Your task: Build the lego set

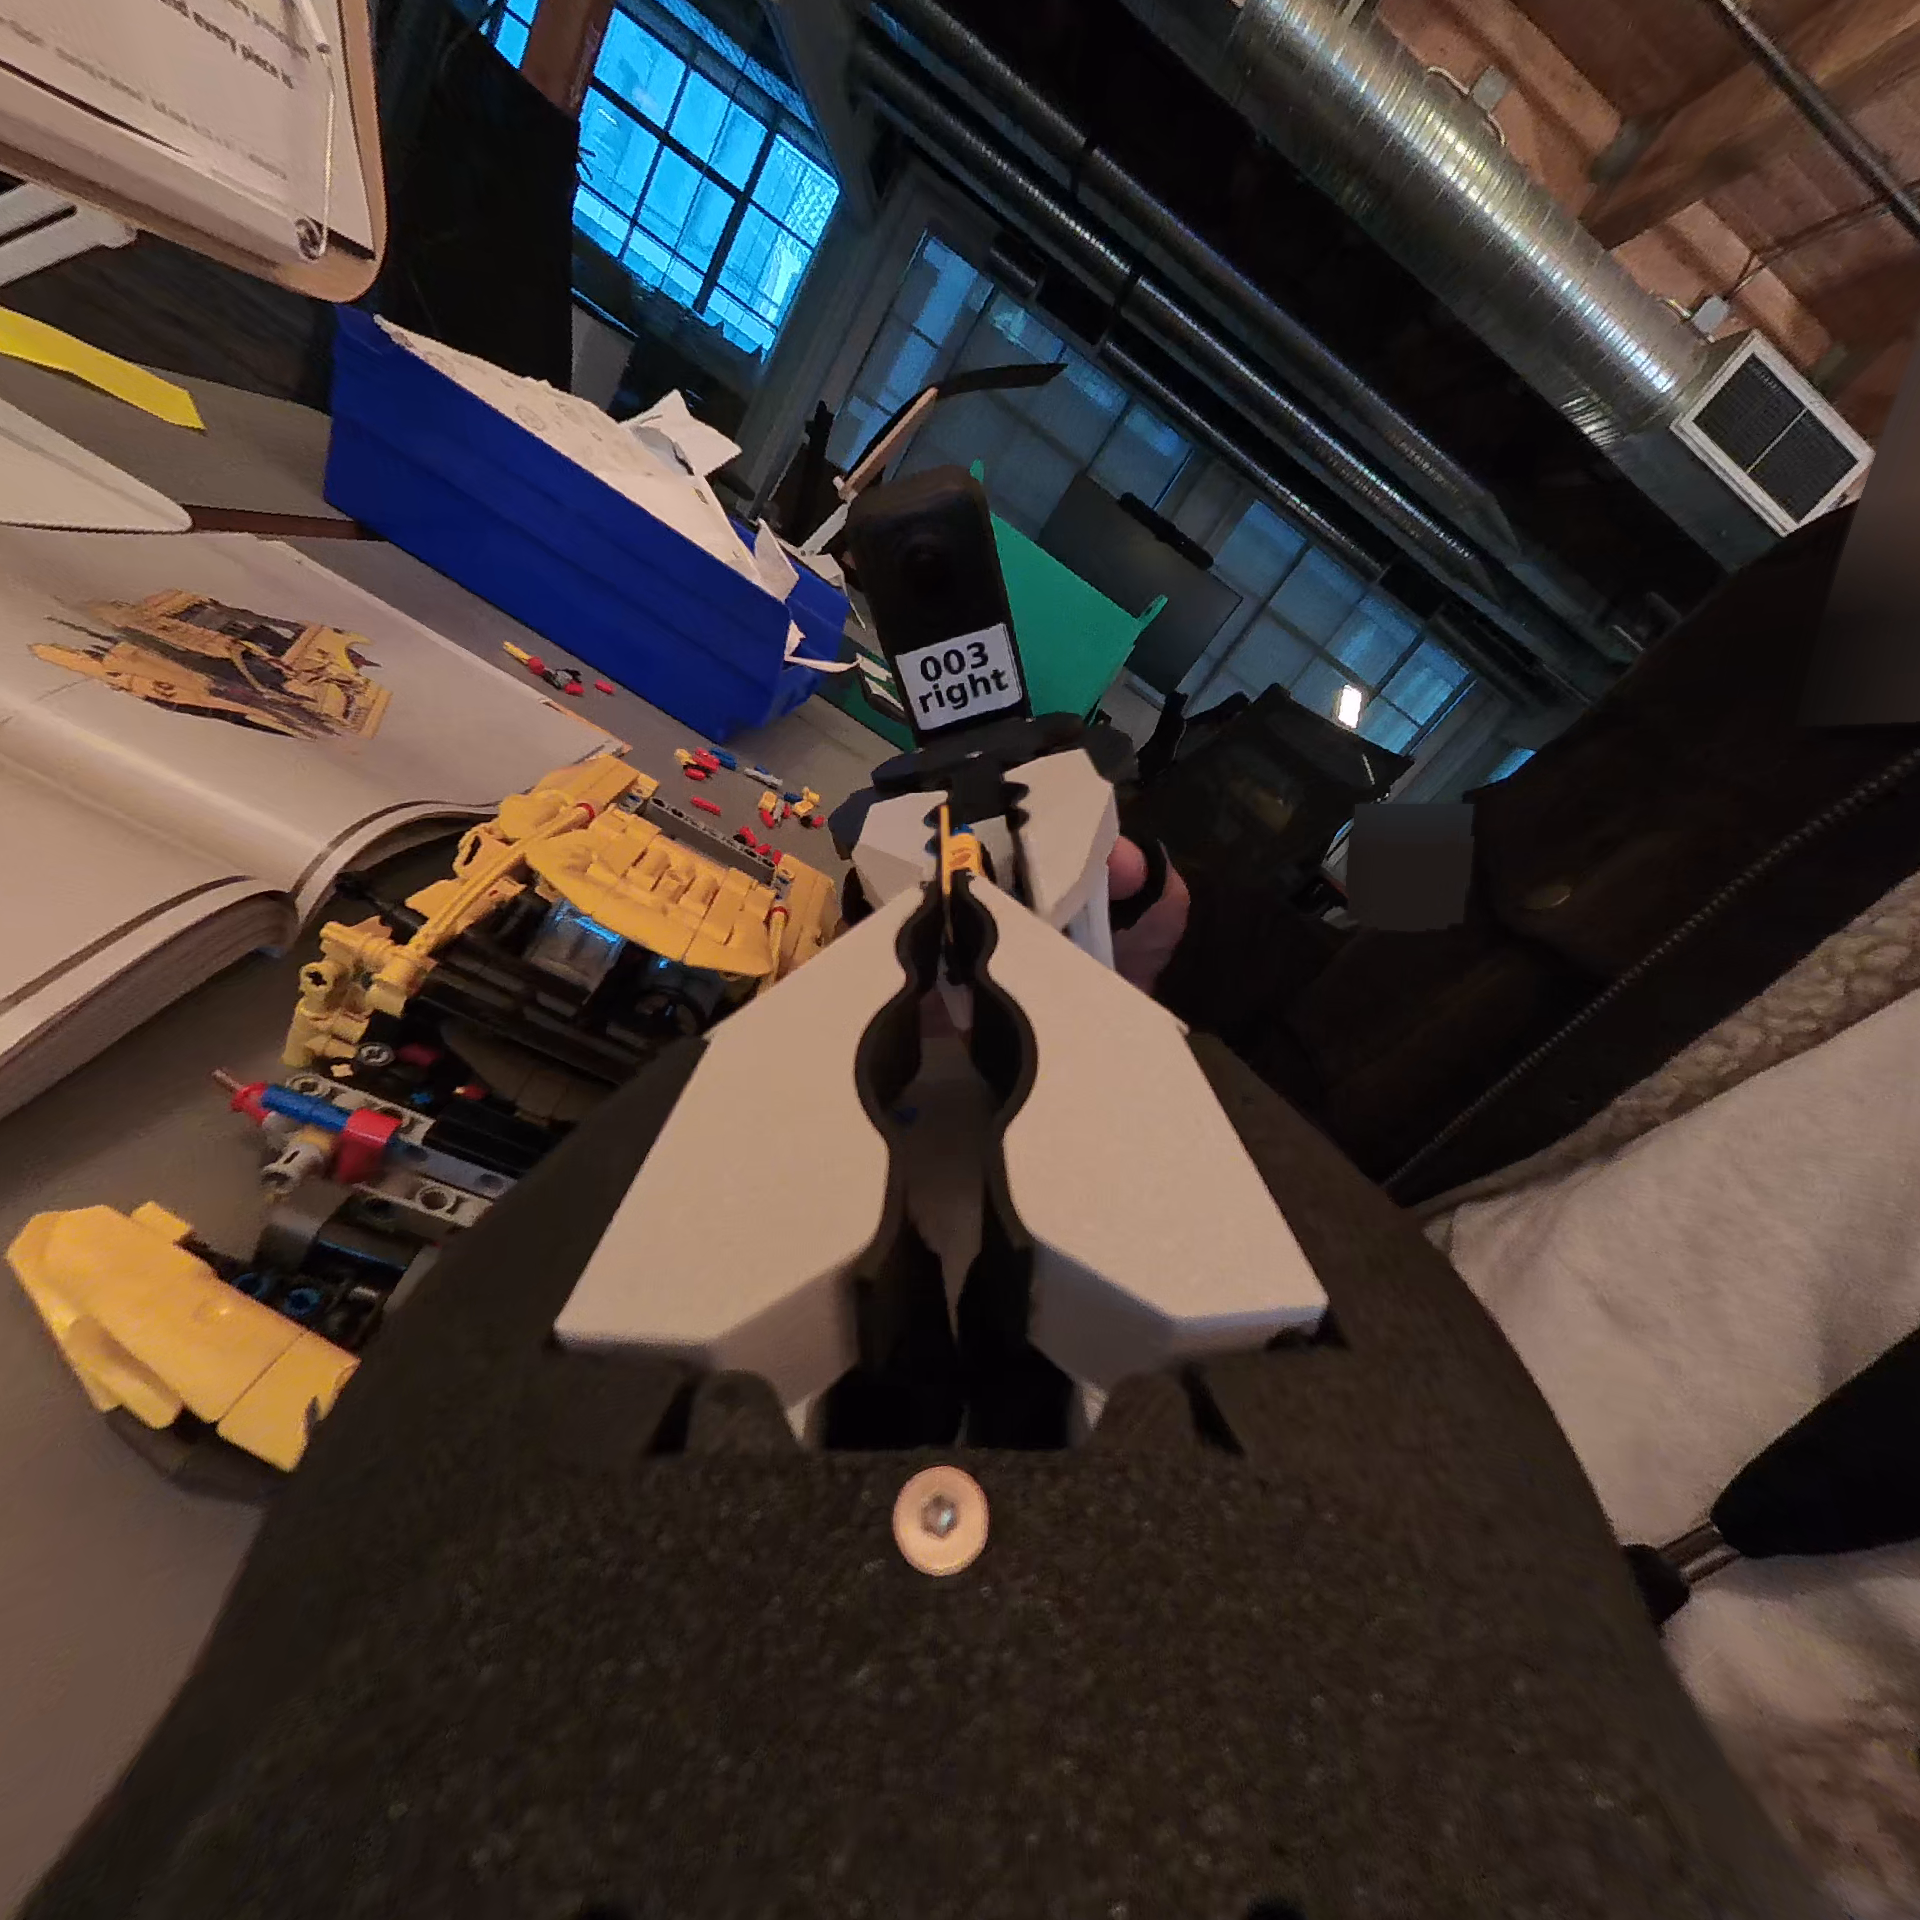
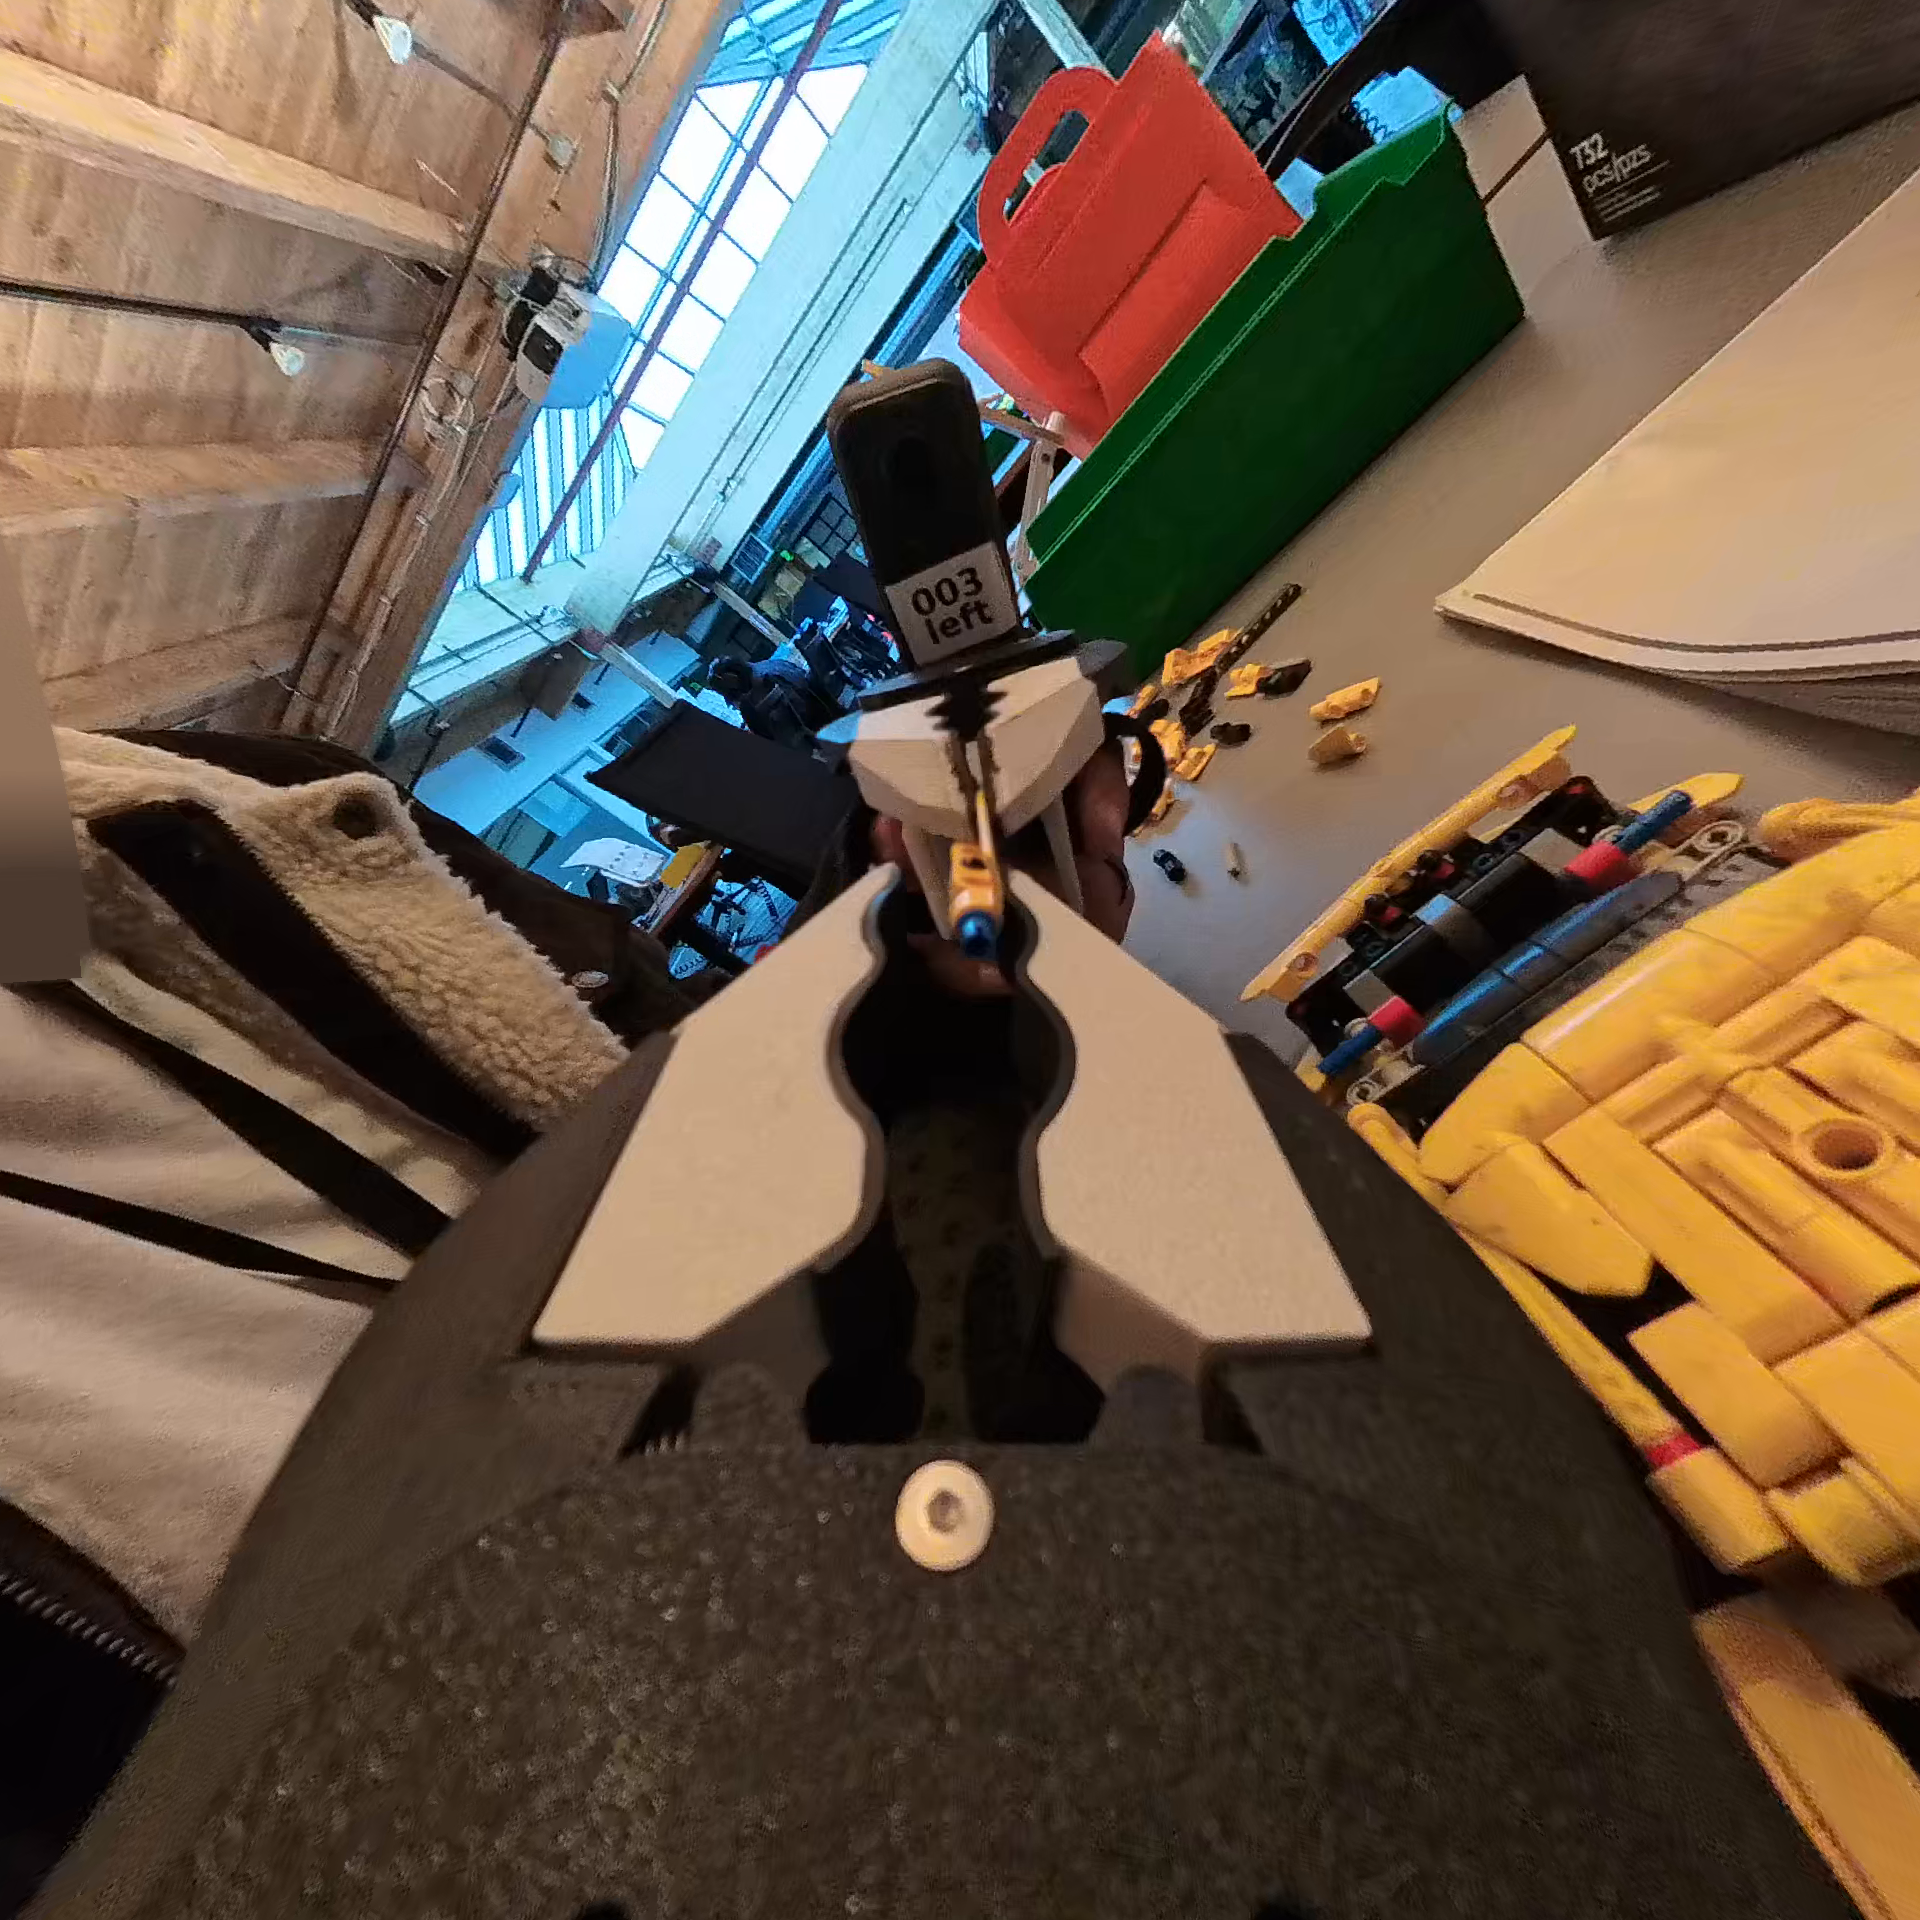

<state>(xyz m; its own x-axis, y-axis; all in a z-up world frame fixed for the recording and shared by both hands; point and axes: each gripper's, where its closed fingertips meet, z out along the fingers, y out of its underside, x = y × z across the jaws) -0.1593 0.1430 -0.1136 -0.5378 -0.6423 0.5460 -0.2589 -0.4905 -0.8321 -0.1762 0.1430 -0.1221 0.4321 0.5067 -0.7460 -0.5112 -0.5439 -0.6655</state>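
Grippers hide most of a small yellow piece (image 2: 975, 878) between them.

Left gripper (image 1: 951, 914): grainy black printed body, faceted pale grey fingers (image 1: 800, 1122), scalloped black inner edges, one silver screw (image 1: 940, 1519). Right gripper (image 2: 951, 914) matched, white screw (image 2: 943, 1513). Wearer had cream fleece jacket (image 2: 312, 935), dark trim.

L tongs (image 1: 951, 914) & R tongs (image 2: 951, 909) are facing each other tip to tip, raised off the surface; L is pinching tight on something small, R is gaping slightly.
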